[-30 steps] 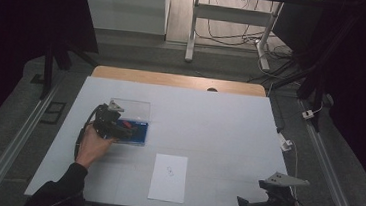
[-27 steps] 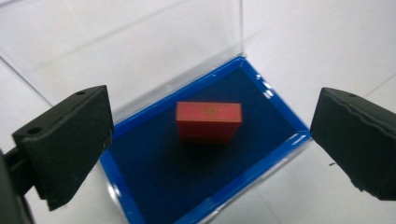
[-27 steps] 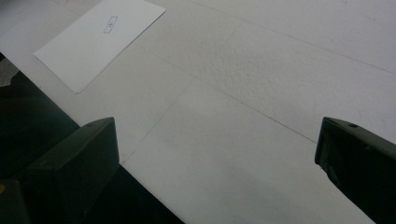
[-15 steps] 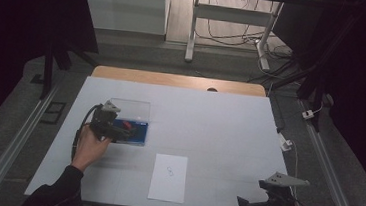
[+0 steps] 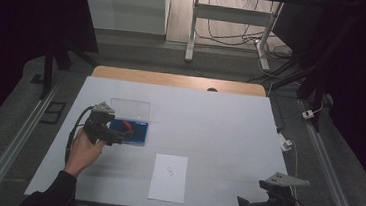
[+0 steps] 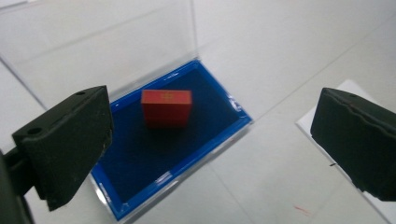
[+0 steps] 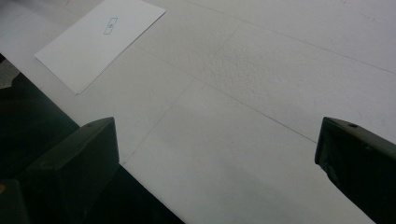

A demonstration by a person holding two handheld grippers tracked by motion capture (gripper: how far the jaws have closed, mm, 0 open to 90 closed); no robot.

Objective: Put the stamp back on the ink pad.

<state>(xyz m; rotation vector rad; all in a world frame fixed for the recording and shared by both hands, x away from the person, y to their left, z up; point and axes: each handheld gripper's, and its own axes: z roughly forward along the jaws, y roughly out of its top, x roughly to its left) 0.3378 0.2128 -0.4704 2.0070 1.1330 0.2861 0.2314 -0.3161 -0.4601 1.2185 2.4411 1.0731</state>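
I have the left gripper (image 6: pixel 210 140) spread wide and empty, hanging over the blue-lined case (image 6: pixel 173 154) at the left of the high view. The red block (image 6: pixel 166 108) stands on the velvety lining, mid-frame in the left gripper view, with the clear hinged lid (image 6: pixel 100 51) upright behind it. Next, I judge, I lower and close on the block's flat sides (they look hard and smooth). The right gripper (image 7: pixel 215 172) waits open and empty at the lower right, near the paper sheet (image 7: pixel 100 39) on the matte white worktop (image 7: pixel 261 70).
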